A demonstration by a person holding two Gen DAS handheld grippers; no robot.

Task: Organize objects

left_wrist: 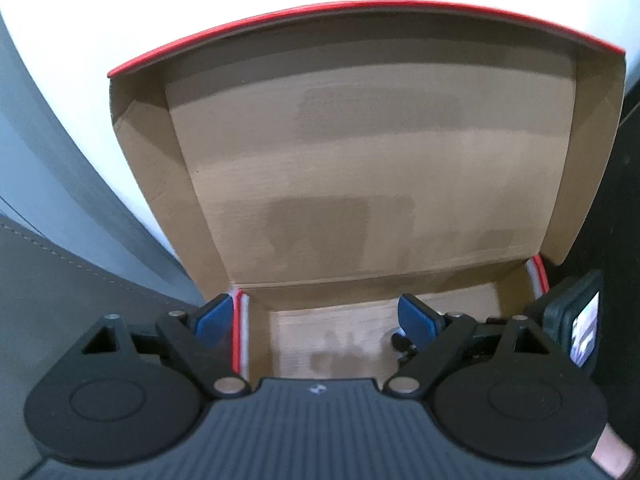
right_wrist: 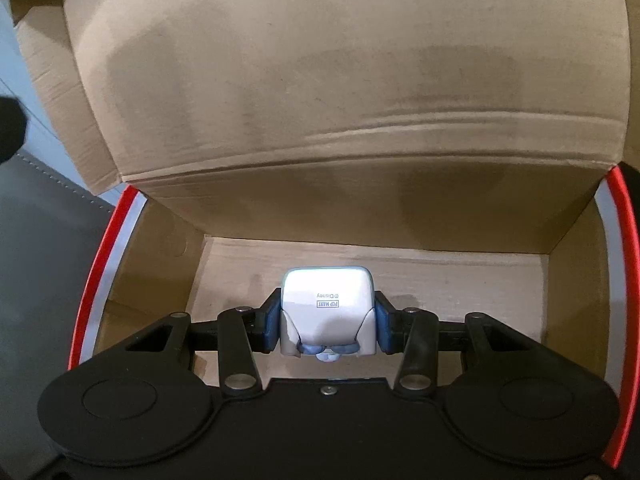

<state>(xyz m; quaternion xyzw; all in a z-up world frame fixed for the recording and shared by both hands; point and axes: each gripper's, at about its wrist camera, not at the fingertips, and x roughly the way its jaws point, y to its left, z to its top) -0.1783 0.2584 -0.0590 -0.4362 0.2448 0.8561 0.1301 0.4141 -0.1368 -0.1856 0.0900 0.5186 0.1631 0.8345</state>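
Observation:
An open cardboard box (left_wrist: 360, 312) with a red-and-white rim stands with its lid (left_wrist: 360, 140) raised behind it. My left gripper (left_wrist: 316, 322) hangs open and empty over the box's left wall, one blue pad (left_wrist: 212, 320) outside that wall and the other over the box floor. In the right wrist view my right gripper (right_wrist: 328, 322) is shut on a small white toy figure (right_wrist: 328, 296), held over the box floor (right_wrist: 460, 280) with its printed base facing the camera. The lid (right_wrist: 340, 80) fills the top of this view.
A white tabletop (left_wrist: 60, 60) lies behind and left of the box. A grey stitched surface (left_wrist: 60, 272) is at the left. The other gripper's camera with its small screen (left_wrist: 576, 328) sits beside the box's right wall. Part of a hand (left_wrist: 612, 452) shows at the bottom right.

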